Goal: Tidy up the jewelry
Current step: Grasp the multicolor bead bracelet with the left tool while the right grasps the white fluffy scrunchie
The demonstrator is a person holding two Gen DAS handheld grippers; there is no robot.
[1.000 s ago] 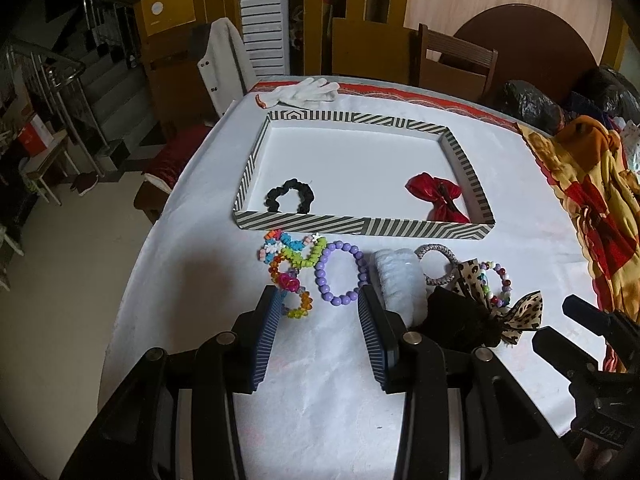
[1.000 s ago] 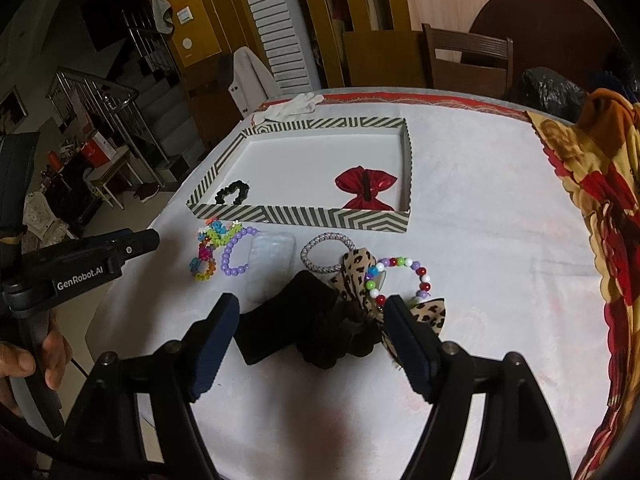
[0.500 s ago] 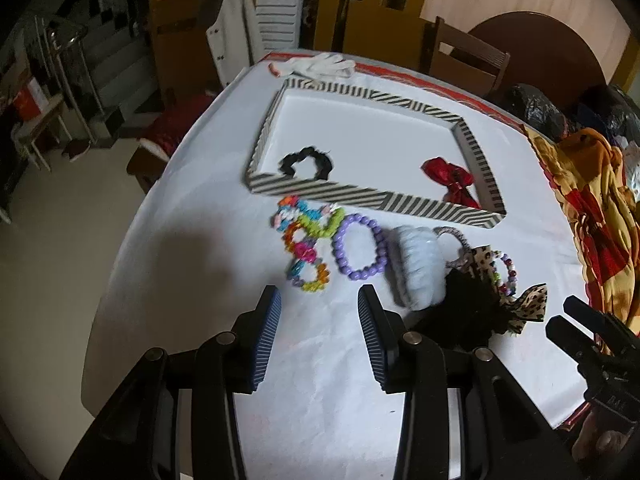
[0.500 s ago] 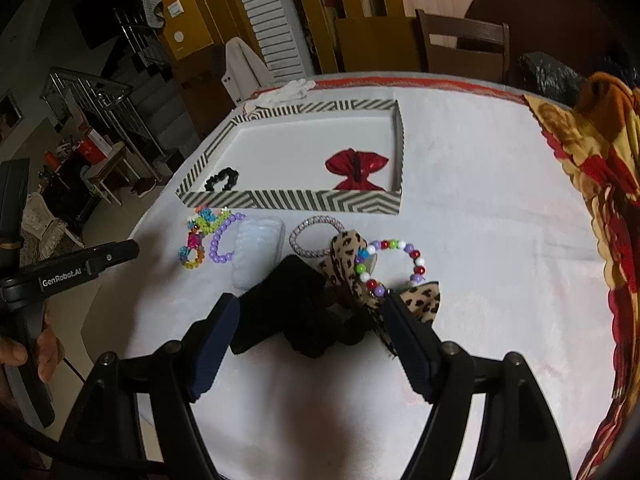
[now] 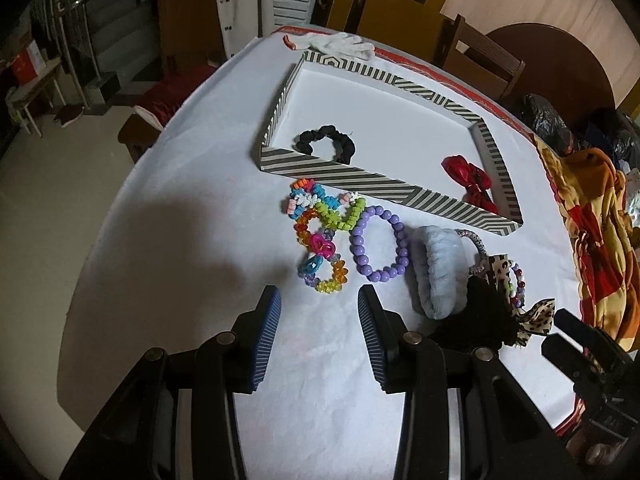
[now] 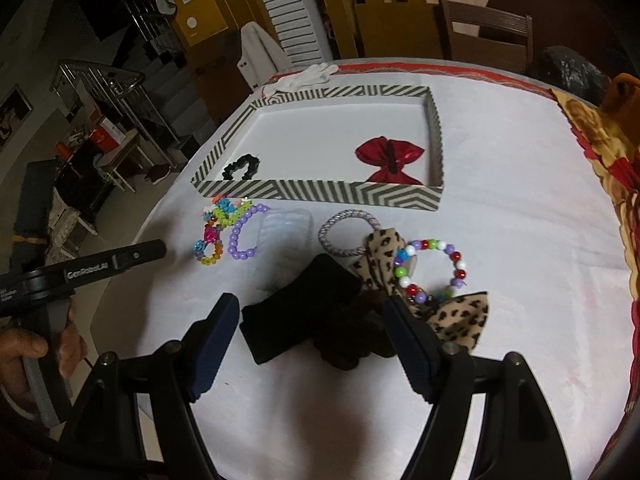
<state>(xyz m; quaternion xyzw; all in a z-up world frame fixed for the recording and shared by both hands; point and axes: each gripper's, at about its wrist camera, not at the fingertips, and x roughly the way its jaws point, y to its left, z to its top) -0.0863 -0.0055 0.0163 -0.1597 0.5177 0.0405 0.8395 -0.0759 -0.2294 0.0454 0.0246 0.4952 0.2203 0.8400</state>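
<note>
A striped tray (image 5: 360,178) (image 6: 320,192) holds a black scrunchie (image 5: 326,142) (image 6: 242,168) and a red bow (image 5: 470,176) (image 6: 390,158). In front of it lie colourful bracelets (image 5: 320,240) (image 6: 214,232), a purple bead bracelet (image 5: 380,244) (image 6: 242,236), a pale blue scrunchie (image 5: 440,272), a silver hair tie (image 6: 348,236), a multicolour bead bracelet (image 6: 432,268), a leopard bow (image 6: 460,316) and black hair pieces (image 6: 304,312). My left gripper (image 5: 319,300) is open just short of the colourful bracelets. My right gripper (image 6: 312,312) is open, and the black hair pieces lie between its fingers.
A white glove (image 5: 340,42) (image 6: 308,74) lies behind the tray. A yellow and red patterned cloth (image 5: 592,208) (image 6: 600,140) covers the table's right side. A wooden chair (image 6: 488,28) stands at the far edge. The table's rounded edge drops off at the left.
My left gripper has moved down and rolled, and the bracelets now sit closer to its fingers. My right gripper has sunk toward the black hair pieces. Both stay equally wide.
</note>
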